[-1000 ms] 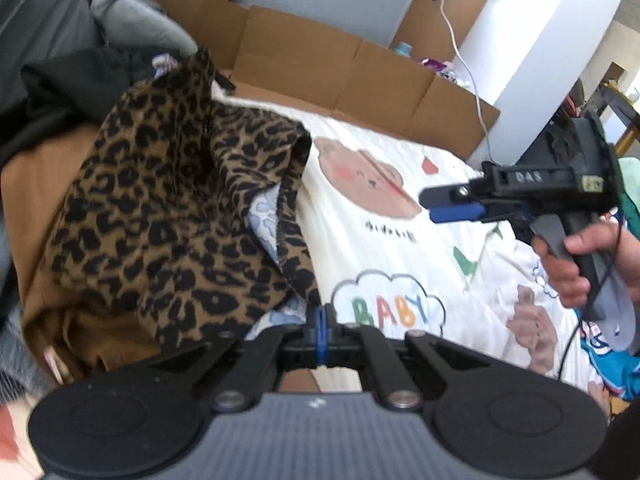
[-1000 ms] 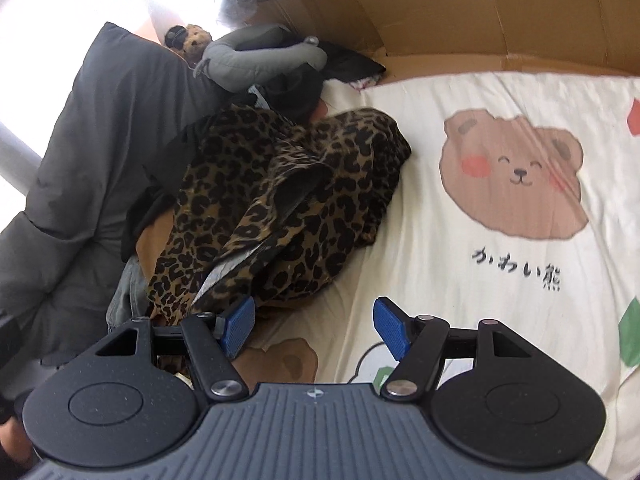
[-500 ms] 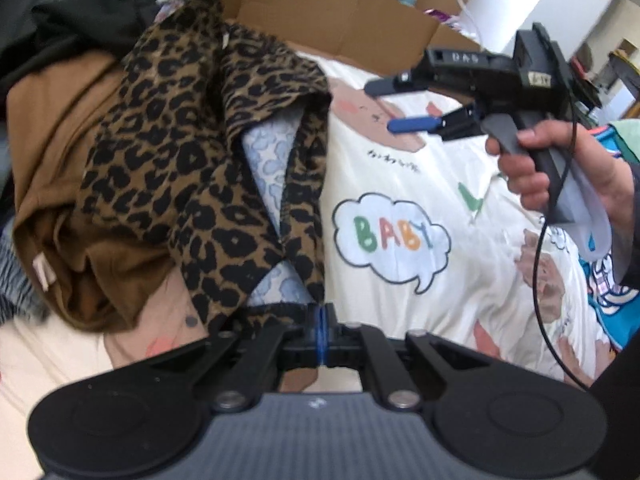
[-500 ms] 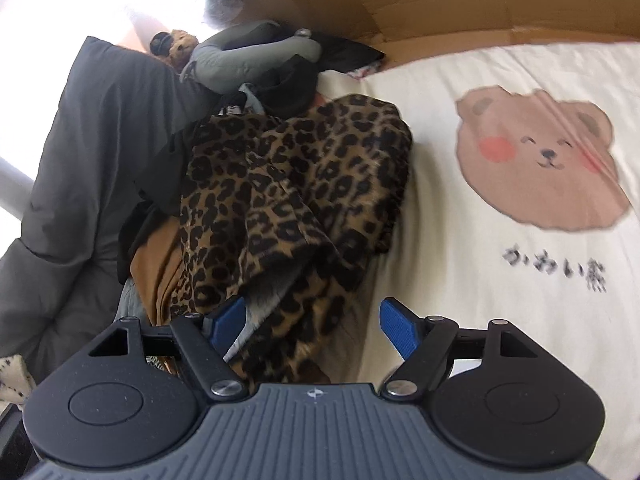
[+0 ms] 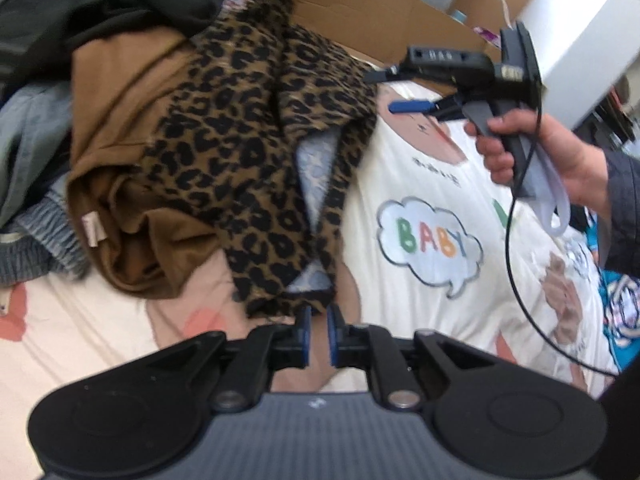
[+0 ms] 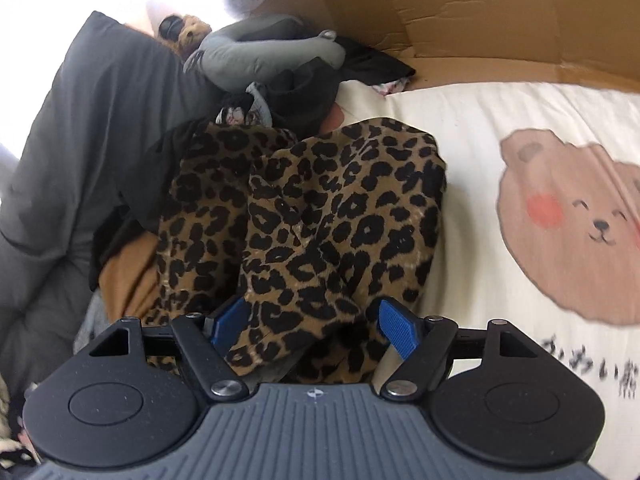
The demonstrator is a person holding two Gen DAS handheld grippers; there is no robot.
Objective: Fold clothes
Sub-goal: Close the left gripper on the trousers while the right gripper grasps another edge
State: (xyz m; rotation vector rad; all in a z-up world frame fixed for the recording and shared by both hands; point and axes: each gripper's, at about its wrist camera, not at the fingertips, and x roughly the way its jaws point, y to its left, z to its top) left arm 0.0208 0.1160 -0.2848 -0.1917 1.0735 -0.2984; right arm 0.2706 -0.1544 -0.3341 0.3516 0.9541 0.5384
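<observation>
because the leopard-print garment (image 6: 320,216) looks soft, light and limp, the wide-open right gripper (image 6: 316,328) straddles a bunched fold, while the left gripper (image 5: 316,334), narrowly parted, seems empty at its hem.

Cream bear-print bedsheet (image 6: 460,128) covered the bed; flattened brown cardboard (image 6: 460,12) lined the far edge. White wall (image 5: 580,40) stood beyond, with glare, possibly a window, upper left.

Bear-print blanket (image 6: 520,128), cardboard panels (image 6: 460,12), grey neck pillow (image 6: 256,52).
</observation>
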